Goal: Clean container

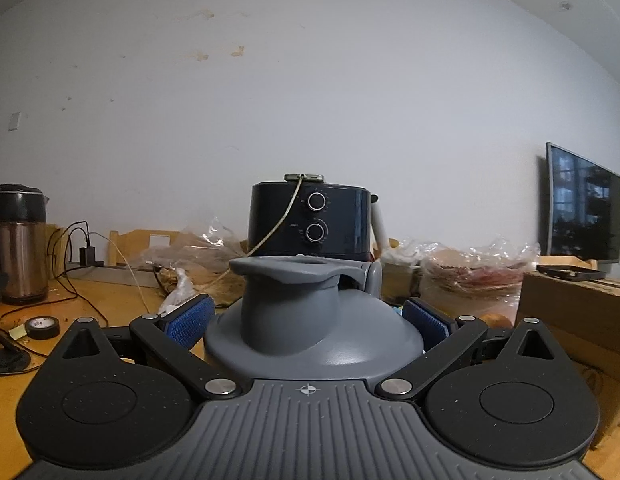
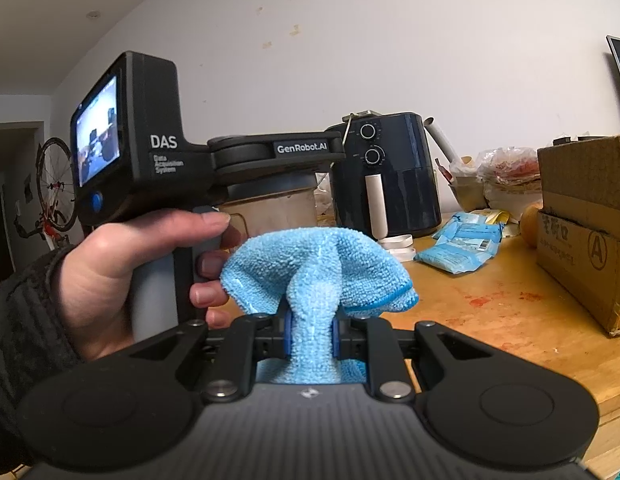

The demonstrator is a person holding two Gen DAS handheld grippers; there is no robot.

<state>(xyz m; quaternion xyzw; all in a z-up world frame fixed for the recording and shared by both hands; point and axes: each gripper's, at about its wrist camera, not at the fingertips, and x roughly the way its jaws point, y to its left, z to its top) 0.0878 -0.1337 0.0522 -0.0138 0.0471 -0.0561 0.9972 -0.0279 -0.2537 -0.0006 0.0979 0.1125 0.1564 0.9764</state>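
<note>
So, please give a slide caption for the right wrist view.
Right claw pinches a blue cloth beside the hand holding the other tool.

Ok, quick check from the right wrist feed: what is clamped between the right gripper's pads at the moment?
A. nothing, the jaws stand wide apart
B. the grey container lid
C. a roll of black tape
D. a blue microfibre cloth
D: in the right wrist view the right gripper has its blue pads pinched close on a blue microfibre cloth, which bunches up ahead of them.
</note>
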